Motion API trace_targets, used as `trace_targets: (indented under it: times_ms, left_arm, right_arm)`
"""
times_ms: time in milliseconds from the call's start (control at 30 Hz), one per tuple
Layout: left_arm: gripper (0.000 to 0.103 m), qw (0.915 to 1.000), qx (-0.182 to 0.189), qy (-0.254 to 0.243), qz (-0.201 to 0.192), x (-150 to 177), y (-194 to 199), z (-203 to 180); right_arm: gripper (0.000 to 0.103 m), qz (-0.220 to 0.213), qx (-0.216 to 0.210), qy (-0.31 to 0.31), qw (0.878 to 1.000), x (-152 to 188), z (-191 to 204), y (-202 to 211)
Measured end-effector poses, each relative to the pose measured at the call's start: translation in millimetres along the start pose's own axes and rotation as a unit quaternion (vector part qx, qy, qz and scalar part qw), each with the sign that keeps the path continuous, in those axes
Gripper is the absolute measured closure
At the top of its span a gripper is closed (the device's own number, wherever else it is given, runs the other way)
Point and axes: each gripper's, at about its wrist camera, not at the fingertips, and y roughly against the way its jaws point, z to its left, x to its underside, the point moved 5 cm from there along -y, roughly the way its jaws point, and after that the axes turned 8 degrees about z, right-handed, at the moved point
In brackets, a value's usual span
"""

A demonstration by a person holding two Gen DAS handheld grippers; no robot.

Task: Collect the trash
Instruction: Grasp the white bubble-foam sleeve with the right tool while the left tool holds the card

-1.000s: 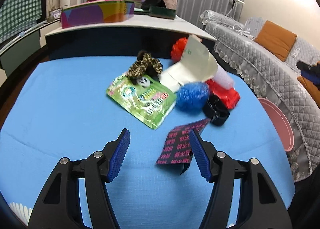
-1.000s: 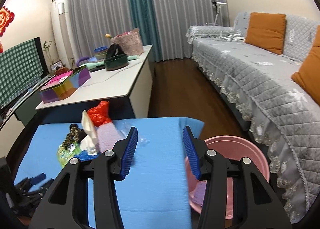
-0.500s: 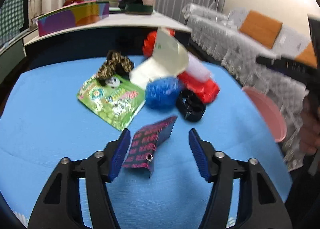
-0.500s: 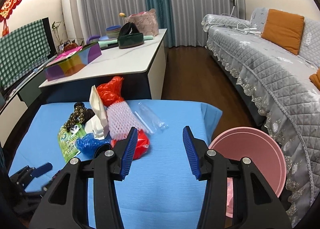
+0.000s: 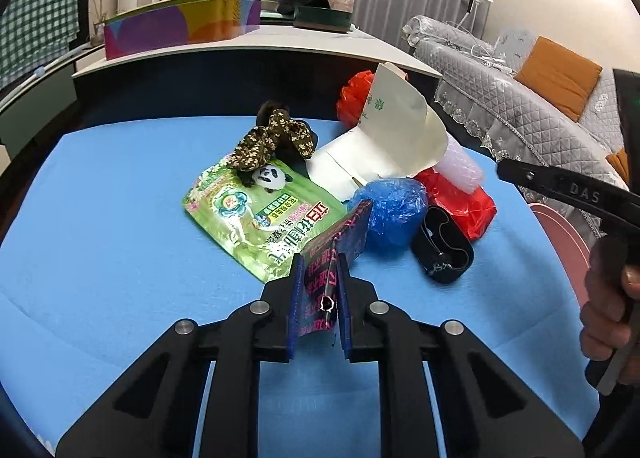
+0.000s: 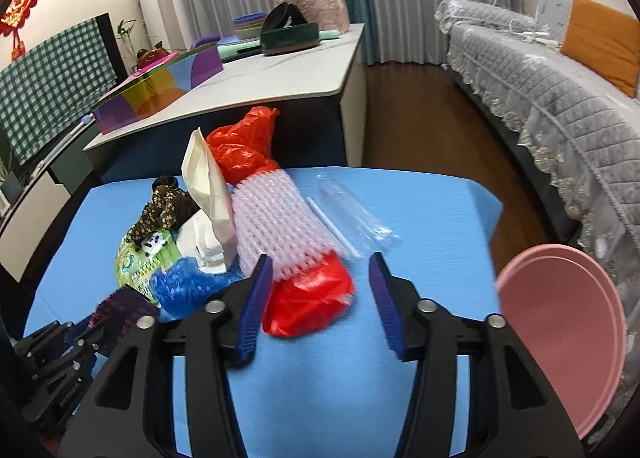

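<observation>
The left gripper [image 5: 319, 290] is clamped on a dark sachet with pink print [image 5: 334, 248], pinched by its near end, near the middle of the blue table [image 5: 100, 218]; the far end of the sachet leans against the blue plastic wad [image 5: 394, 204]. The right gripper [image 6: 320, 302] is held apart over the red plastic bag [image 6: 308, 298]. The pink basin [image 6: 560, 314] sits off the table's right edge; the sachet is best lifted clear before being swung there, so the green panda packet [image 5: 256, 218] is not dragged.
</observation>
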Motion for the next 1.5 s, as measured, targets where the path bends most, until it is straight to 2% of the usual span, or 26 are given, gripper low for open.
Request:
trace_targets:
  times_ms: [300,533,600,667,767,1100,1500]
  left_arm:
    - [0.088,0.9997,-0.015,0.013,-0.016,-11,-5,5]
    - [0.088,0.9994,-0.019,0.017,-0.024,-14,-5,7]
    - [0.088,0.9993,-0.020,0.016,-0.027,-15,-4,6]
    - [0.088,0.9992,-0.021,0.015,-0.030,-15,-3,6]
    - [0.088,0.9990,-0.023,0.013,-0.036,-17,0,5]
    - [0.088,0.9977,-0.026,0.004,-0.063,-21,19,0]
    - [0.088,0.9973,-0.016,-0.005,-0.072,-21,31,-17]
  right_arm:
    - [0.045,0.015,-0.032,0.014,0.999,-10,13,-23]
    - [0.046,0.027,-0.022,0.054,0.998,-6,29,-28]
    - [0.055,0.029,-0.021,0.058,0.998,-5,29,-27]
    - [0.079,0.034,-0.025,0.060,0.997,-4,30,-27]
    - [0.093,0.034,-0.033,0.069,0.997,-1,33,-24]
    - [0.095,0.001,-0.031,0.068,0.997,1,28,12]
    - [0.095,-0.029,-0.021,0.055,0.998,20,10,60]
